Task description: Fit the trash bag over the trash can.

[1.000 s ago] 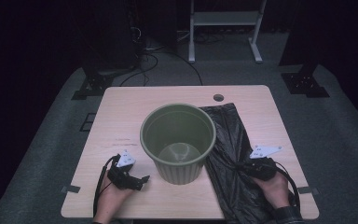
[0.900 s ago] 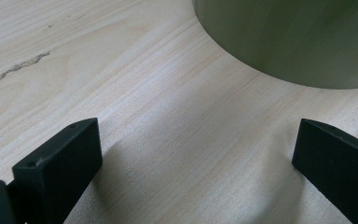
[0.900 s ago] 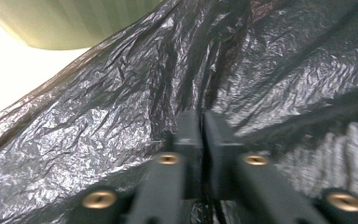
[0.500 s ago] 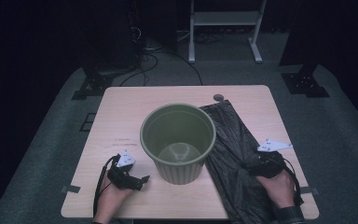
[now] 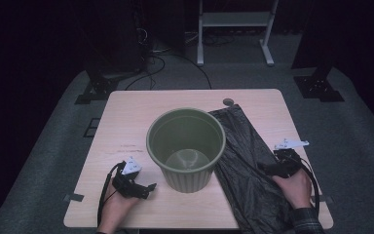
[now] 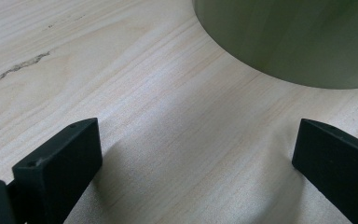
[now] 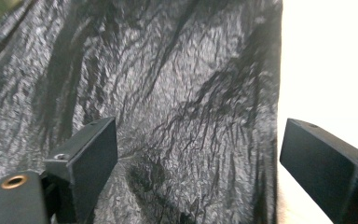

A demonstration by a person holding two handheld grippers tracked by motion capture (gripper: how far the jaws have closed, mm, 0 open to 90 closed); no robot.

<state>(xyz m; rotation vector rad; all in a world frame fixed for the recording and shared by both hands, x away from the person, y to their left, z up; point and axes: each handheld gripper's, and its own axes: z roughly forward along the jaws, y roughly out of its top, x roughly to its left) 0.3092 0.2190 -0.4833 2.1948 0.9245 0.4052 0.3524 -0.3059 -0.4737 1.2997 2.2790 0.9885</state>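
An olive green bin [image 5: 186,146] stands upright and empty at the middle of the wooden table [image 5: 175,100]. A crinkled black bag [image 5: 246,165] lies flat to its right, reaching the near edge. My left gripper [image 5: 148,187] rests on the table left of the bin, open, its jaws wide apart over bare wood [image 6: 191,154] with the bin wall [image 6: 298,42] ahead. My right gripper [image 5: 265,168] is at the bag's right side, open. One black finger [image 7: 84,163] hangs over the bag [image 7: 168,93] and the other [image 7: 326,163] over the table beside the bag's edge.
A small round dark spot [image 5: 228,102] sits on the table behind the bag. Beyond the table are a white metal stand [image 5: 233,29], black stand feet [image 5: 316,83] and cables [image 5: 151,63] on grey carpet.
My right gripper has slid right, from over the bag's middle to its right edge. The left gripper and bin have stayed put.
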